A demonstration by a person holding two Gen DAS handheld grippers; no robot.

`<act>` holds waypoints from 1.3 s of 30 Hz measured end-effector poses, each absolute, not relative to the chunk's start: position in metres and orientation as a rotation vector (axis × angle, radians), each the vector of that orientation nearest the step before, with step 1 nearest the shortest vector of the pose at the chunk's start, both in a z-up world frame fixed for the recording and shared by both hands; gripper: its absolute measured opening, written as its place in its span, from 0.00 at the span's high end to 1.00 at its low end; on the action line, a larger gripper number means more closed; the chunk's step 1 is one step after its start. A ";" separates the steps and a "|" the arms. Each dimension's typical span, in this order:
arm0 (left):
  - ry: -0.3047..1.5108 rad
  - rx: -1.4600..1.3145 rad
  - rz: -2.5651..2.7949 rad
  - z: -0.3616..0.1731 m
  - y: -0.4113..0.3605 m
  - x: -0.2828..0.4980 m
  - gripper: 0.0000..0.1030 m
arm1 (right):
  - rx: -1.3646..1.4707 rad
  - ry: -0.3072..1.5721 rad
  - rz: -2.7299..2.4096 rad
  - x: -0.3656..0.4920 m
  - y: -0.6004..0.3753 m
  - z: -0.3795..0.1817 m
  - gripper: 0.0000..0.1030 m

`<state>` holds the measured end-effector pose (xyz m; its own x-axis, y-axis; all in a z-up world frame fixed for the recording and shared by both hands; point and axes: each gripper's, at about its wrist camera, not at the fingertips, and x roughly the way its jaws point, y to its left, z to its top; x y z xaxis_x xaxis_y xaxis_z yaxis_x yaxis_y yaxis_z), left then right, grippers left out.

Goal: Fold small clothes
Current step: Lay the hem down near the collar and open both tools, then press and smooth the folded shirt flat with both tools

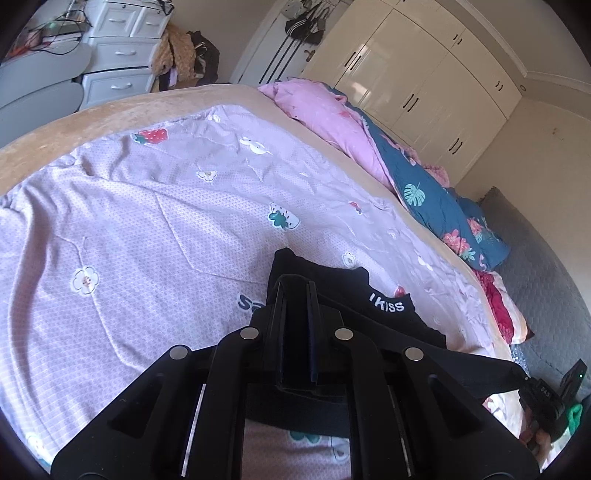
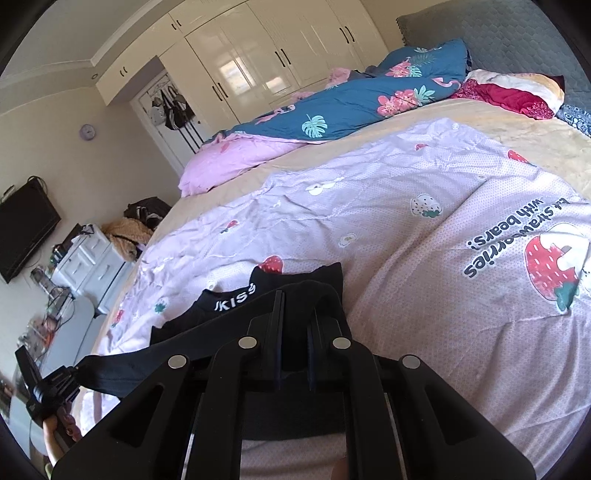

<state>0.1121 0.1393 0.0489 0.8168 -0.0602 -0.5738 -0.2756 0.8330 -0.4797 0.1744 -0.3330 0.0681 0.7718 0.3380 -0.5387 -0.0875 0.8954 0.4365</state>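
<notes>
**Black garment held taut over a strawberry-print bed**

From my remote seat I see both tools clamped on one small black knit garment [image 1: 373, 295] with white "KISS" lettering on its band. My left gripper [image 1: 295, 291] has its jaws closed on one end of the soft cloth; my right gripper [image 2: 295, 301] has its jaws closed on the other end. Between them the fabric stretches as a smooth dark strip, and its lettered part rests on the lilac cotton sheet [image 1: 147, 221], a finely dotted, wrinkled cover printed with strawberries, small flowers and dark script. Under that sheet lies a tan plush blanket [image 1: 92, 118]. Along the far side of the bed a teal floral quilt with a pink lining [image 2: 343, 103] is heaped in loose folds, and a red and cream patterned pillow [image 2: 517, 96] lies at the grey quilted headboard [image 2: 517, 33]. Glossy cream wardrobe doors [image 2: 280, 62] with dark handles line the wall.
</notes>
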 end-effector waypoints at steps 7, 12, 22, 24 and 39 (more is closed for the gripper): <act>0.640 -0.533 0.129 0.034 0.138 0.143 0.97 | 0.396 0.659 0.176 0.199 -0.326 0.052 0.92; 0.657 -0.500 0.131 0.024 0.140 0.156 0.94 | 0.361 0.671 0.143 0.212 -0.318 0.036 0.92; 0.660 -0.487 0.148 0.021 0.149 0.155 0.81 | 0.315 0.701 0.079 0.222 -0.315 0.015 0.63; 0.643 -0.469 0.144 0.027 0.145 0.150 0.73 | 0.314 0.670 0.071 0.217 -0.318 0.018 0.56; 0.810 -0.203 -0.022 0.007 0.073 0.133 0.86 | 0.100 0.662 0.260 0.174 -0.268 0.022 0.78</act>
<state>0.1326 0.0730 0.0073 0.6905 -0.0969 -0.7168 -0.0577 0.9804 -0.1882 0.1743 -0.2677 0.0218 0.7578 0.2699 -0.5941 -0.2066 0.9629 0.1739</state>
